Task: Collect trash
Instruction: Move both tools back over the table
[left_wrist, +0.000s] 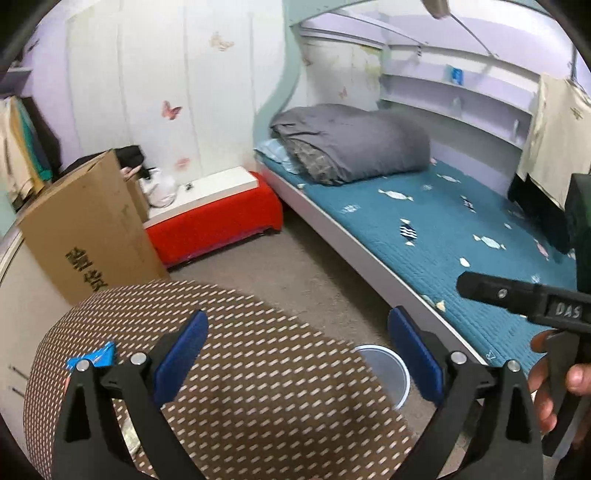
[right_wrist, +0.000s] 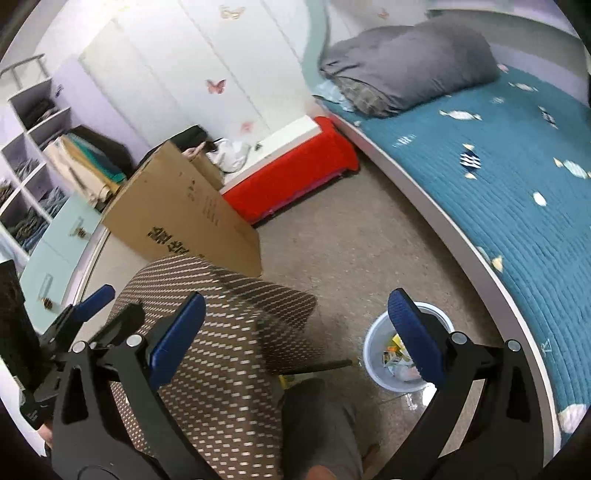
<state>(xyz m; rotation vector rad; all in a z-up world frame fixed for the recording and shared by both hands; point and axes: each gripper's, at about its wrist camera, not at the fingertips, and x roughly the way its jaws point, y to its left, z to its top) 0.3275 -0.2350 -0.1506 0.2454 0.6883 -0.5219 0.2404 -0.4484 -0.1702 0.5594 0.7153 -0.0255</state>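
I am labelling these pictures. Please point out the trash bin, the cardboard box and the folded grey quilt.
trash bin (right_wrist: 375, 356): right wrist view, left inner wall.
cardboard box (right_wrist: 184, 210): right wrist view, broad front face.
folded grey quilt (left_wrist: 362, 142): left wrist view, top of the fold.

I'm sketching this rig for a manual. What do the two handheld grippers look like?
Both match: the left gripper and right gripper have black plastic linkage arms with silver pivot bolts, and flat blue textured fingers. The right gripper's black body, seen from the left wrist camera, bears white letters "DAS".
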